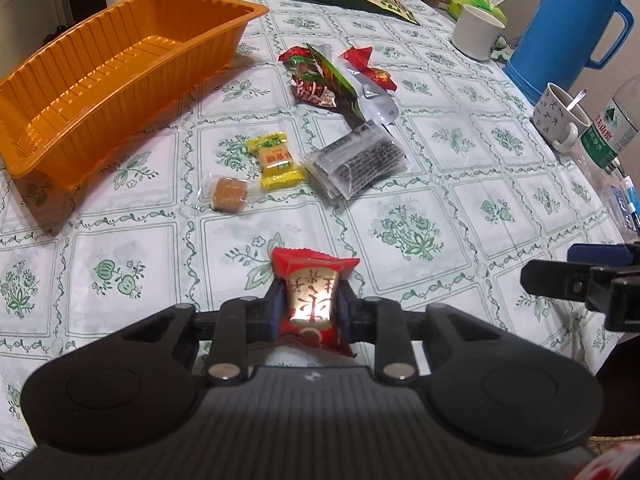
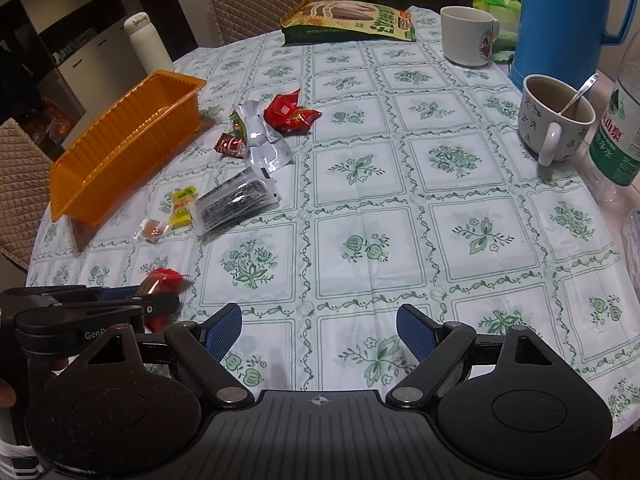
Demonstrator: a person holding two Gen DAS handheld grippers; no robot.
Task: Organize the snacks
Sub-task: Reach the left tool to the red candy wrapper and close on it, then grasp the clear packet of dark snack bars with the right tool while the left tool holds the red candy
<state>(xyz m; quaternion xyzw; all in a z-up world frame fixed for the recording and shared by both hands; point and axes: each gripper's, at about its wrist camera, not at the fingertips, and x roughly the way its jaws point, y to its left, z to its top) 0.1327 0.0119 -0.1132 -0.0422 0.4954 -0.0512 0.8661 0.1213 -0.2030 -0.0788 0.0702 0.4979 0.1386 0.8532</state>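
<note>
My left gripper (image 1: 310, 304) is shut on a red snack packet (image 1: 312, 292) with a pale label, held just above the tablecloth; it also shows in the right wrist view (image 2: 162, 280). An empty orange tray (image 1: 120, 72) stands at the far left, seen too in the right wrist view (image 2: 124, 140). Loose snacks lie between: a yellow candy (image 1: 278, 160), a brown wrapped sweet (image 1: 228, 194), a dark seaweed pack (image 1: 356, 160) and a pile of red and green wrappers (image 1: 336, 80). My right gripper (image 2: 318, 336) is open and empty over the near table.
A blue thermos (image 1: 568, 28), a white cup (image 1: 478, 32), a patterned mug with a spoon (image 2: 554, 120) and a water bottle (image 2: 618, 136) stand at the right. A large snack bag (image 2: 352, 20) lies at the back. Chairs surround the table.
</note>
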